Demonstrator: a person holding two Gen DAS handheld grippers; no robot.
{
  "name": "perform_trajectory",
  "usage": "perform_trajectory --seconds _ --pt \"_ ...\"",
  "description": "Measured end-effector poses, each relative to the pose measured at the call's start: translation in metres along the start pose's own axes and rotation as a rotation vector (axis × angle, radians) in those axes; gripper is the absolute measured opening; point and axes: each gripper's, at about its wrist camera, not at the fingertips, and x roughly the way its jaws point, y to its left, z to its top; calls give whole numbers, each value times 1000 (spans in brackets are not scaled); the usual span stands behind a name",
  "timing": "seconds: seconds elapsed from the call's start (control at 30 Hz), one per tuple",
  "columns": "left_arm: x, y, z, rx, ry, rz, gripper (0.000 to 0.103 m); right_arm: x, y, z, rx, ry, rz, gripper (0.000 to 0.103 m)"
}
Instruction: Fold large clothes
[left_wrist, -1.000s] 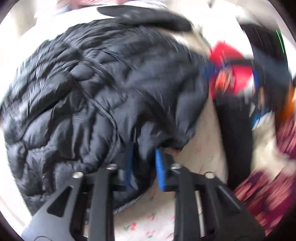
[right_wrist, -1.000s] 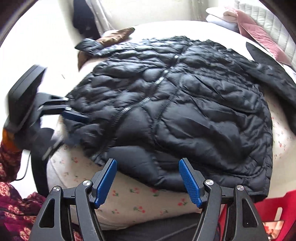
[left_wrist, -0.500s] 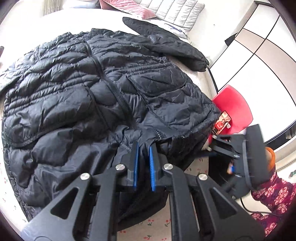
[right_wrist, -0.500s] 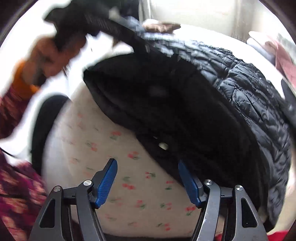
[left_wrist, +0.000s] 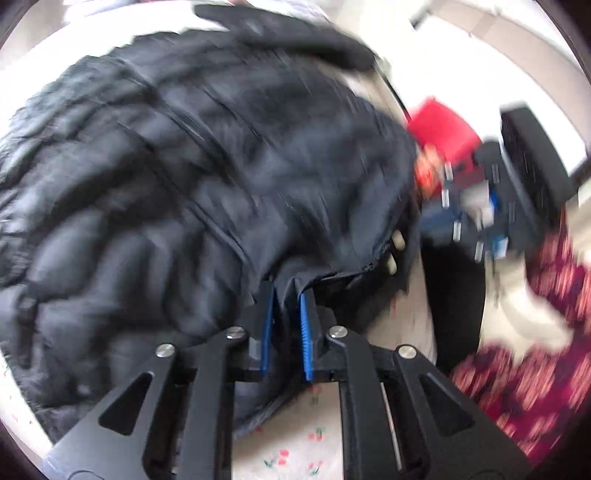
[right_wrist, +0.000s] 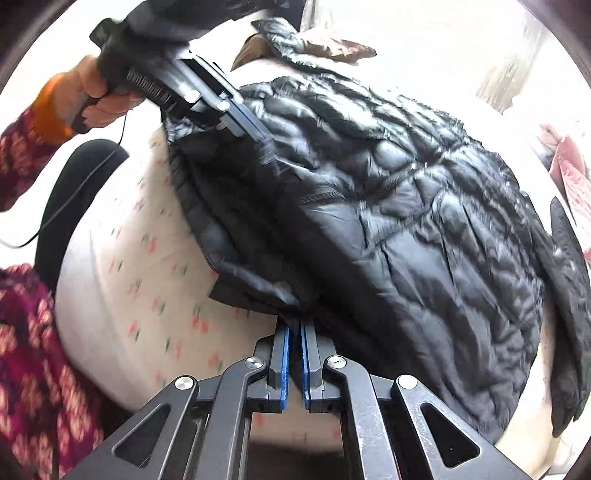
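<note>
A large black quilted puffer jacket (left_wrist: 192, 177) lies spread on a floral bedsheet (right_wrist: 140, 280); it also fills the right wrist view (right_wrist: 424, 229). My left gripper (left_wrist: 287, 295) is shut on the jacket's bottom hem and lifts it; it shows in the right wrist view (right_wrist: 255, 136) at the upper left, pinching the hem. My right gripper (right_wrist: 294, 328) is shut on the hem's other corner near the bed's front edge; it shows blurred in the left wrist view (left_wrist: 469, 218) at the right. One sleeve (right_wrist: 569, 280) trails to the right.
A red chair or box (left_wrist: 443, 125) stands beside the bed. Pink and white pillows (right_wrist: 565, 173) lie at the far right. A brown garment (right_wrist: 325, 44) sits at the bed's far end. The person's patterned sleeve (right_wrist: 33, 354) is at the near left.
My right gripper has closed on the jacket hem. My left gripper keeps its grip and has lifted the hem, so the lining now shows underneath.
</note>
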Motion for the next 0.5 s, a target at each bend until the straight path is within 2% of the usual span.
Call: perform_trajectory --seconds 0.03,0.07,0.13,0.17,0.2,0.23,0.3,0.33,0.4,0.43,0.5 --pt "11 -5 -6 34 48 5 21 6 2 -5 -6 44 21 5" --pt "20 -11 -13 82 79 36 23 13 4 -10 -11 97 41 6" --pt "17 -18 -20 153 64 63 26 17 6 -18 -21 151 62 6" --pt "10 -16 -20 149 69 32 30 13 6 -20 -17 135 64 8" --pt "4 -13 -20 129 69 -13 41 4 5 -21 -5 103 67 9" --pt "-4 -8 -19 106 59 -65 52 -10 0 -20 29 40 72 14" --pt "-21 -1 -15 90 -6 -114 63 -33 -14 -16 113 -77 83 27" --pt "-28 2 -11 84 -41 -111 65 -43 -24 -12 170 -141 89 40" --pt "-34 12 0 38 -89 -92 65 -50 -41 -2 262 -219 88 58" --pt "-33 17 5 7 -103 -86 66 -46 -53 5 320 -241 75 60" --pt "-23 29 15 -50 -117 -84 66 -27 -72 23 392 -216 47 60"
